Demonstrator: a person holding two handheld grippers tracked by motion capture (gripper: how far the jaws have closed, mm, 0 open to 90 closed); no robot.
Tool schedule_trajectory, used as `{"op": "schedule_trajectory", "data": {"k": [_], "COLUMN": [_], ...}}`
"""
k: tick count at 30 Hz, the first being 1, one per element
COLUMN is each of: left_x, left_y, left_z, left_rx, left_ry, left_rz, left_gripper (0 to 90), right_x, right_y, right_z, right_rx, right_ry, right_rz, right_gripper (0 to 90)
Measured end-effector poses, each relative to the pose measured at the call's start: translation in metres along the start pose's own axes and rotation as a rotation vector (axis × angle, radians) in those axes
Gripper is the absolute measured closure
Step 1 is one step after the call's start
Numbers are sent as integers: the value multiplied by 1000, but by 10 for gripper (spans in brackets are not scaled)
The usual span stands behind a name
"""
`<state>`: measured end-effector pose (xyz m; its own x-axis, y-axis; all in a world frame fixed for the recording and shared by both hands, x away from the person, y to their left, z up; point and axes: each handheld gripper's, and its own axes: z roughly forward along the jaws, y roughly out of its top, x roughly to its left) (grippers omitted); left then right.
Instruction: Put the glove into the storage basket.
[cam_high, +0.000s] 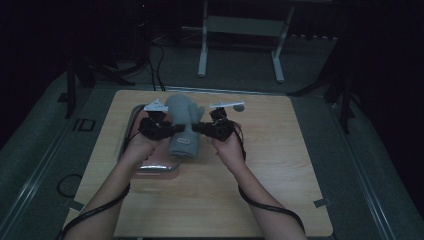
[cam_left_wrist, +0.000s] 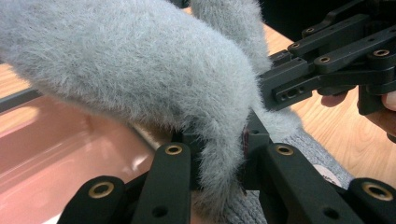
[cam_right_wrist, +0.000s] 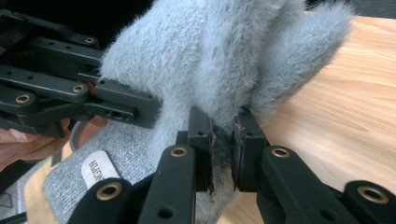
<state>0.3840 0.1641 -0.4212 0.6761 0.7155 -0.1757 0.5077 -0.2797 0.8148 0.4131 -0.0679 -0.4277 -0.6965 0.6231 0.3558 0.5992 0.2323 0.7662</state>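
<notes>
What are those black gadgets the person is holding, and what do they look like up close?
Each hand carries a black two-fingered tool. The left gripper and right gripper are built of flat black bars joined by brass-ringed pins, with dark pads on the fingers. A grey three-cornered plate tops the left one. Black cables trail along bare, sleeveless forearms.

Grey fuzzy mitten (cam_high: 184, 125) up off the counter (cam_high: 280, 165), pinched from both sides near its cuff end. Fluffy hand part points toward the far edge, thumb lobe sticking out on the right. The ribbed knit cuff, with a small white label, droops toward the near edge, left of centre.
</notes>
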Motion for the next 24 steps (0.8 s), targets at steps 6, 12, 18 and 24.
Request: {"op": "schedule_trajectory", "data": {"k": [6,12,18,24], "left_x": [21,36,51,59], "left_y": [-13,-26,-38,-53], "left_z": [-20,-33,-40,-25], "left_rx": [23,39,67,110], "left_ry": [28,52,73,78], "left_rz": [-20,-37,-67,-86], "left_gripper": [783,783,783,782], "right_x": [19,35,48,43], "right_y": [7,8,7,-3], "right_z": [30,58,80,95], "right_rx": [23,47,80,120], "right_ry": [20,33,5,-14], "right_rz": [-9,-7,-33,-12], "right_gripper": [804,804,804,803]}}
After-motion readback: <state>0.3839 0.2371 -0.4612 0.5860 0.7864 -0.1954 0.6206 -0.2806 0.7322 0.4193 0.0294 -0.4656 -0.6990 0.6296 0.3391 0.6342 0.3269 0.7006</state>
